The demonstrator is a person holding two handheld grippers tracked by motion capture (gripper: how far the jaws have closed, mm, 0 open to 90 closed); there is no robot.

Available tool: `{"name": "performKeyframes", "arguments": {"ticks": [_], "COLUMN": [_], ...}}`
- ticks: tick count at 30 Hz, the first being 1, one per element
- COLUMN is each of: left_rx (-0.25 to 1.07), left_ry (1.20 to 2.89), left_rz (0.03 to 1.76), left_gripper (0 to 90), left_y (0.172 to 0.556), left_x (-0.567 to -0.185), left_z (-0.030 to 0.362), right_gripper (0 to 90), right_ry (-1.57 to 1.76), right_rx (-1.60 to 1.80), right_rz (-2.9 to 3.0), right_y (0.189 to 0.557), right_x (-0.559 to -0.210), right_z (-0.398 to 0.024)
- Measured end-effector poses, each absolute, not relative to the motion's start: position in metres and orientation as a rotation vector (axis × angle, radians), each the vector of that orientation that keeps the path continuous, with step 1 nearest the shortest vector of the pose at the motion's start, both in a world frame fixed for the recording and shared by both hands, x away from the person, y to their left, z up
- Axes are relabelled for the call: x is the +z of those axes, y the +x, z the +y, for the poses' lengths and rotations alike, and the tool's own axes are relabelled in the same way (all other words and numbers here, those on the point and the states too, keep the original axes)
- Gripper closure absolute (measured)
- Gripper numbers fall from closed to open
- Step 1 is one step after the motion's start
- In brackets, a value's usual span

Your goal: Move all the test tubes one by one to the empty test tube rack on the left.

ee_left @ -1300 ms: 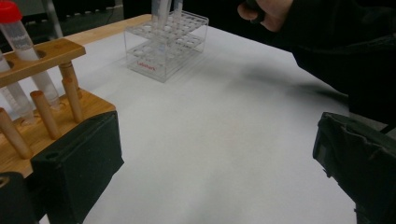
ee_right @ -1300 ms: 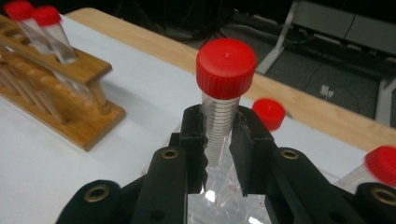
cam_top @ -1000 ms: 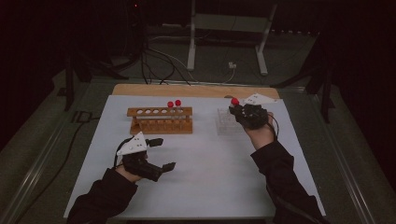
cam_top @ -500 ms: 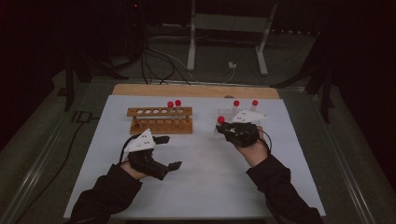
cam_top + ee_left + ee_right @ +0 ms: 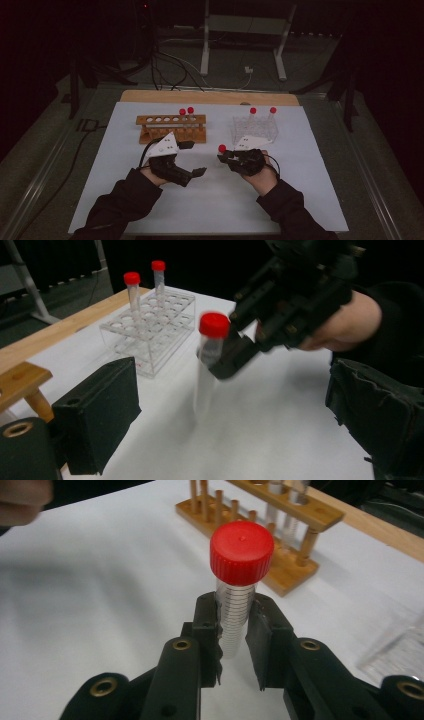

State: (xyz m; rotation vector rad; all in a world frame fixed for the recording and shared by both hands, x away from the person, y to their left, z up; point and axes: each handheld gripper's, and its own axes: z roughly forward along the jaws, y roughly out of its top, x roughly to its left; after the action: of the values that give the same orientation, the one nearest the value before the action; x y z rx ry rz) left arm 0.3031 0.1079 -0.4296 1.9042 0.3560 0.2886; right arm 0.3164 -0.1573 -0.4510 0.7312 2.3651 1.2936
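The right gripper (image 5: 234, 630) is clamped on a clear test tube (image 5: 235, 620) just below its red cap (image 5: 242, 552), with the pads pressing the graduated wall from both sides and the tube standing upright between them. In the high view this tube's cap (image 5: 222, 148) sits in the middle of the white mat (image 5: 125, 210), between the two hands and nearer than both racks. The left gripper (image 5: 192, 159) has nothing in it: its jaws stand apart, have just been closing a little, and point right toward the carried tube, which the left gripper view shows close ahead of them (image 5: 207, 365).

Farther out, the clear plastic rack (image 5: 255, 131) stands at the far right of the mat with two red-capped tubes upright in it. The wooden rack (image 5: 172, 127) stands at the far left, also with two red-capped tubes in its right-hand holes, while its other holes look empty.

My reading is that tubes are being moved from the plastic rack to the wooden one, perhaps by way of a hand-over to the left gripper. If so, it is about halfway: two are placed, one is in transit, and two are left to fetch. The carried tube is not yet over any hole.
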Motion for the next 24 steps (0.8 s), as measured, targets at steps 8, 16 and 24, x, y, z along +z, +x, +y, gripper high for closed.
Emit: {"name": "performKeyframes", "arguments": {"ticks": [8, 16, 24], "left_rx": [0.33, 0.366, 0.375], "left_ry": [1.931, 1.952, 1.969], "left_rz": [0.328, 0.31, 0.274], "left_gripper": [22.0, 40.9, 59.5], "left_y": [0.311, 0.318, 0.318], "left_x": [-0.43, -0.438, -0.441], "left_z": [0.086, 0.074, 0.067], "right_gripper": [75.3, 75.3, 75.3], "right_ry": [0.707, 0.701, 0.688], "right_rx": [1.324, 1.344, 1.341], "right_rz": [2.41, 2.421, 2.435], "right_y": [0.309, 0.307, 0.305], "right_x": [-0.456, -0.456, -0.458], "right_z": [-0.149, -0.148, -0.146]}}
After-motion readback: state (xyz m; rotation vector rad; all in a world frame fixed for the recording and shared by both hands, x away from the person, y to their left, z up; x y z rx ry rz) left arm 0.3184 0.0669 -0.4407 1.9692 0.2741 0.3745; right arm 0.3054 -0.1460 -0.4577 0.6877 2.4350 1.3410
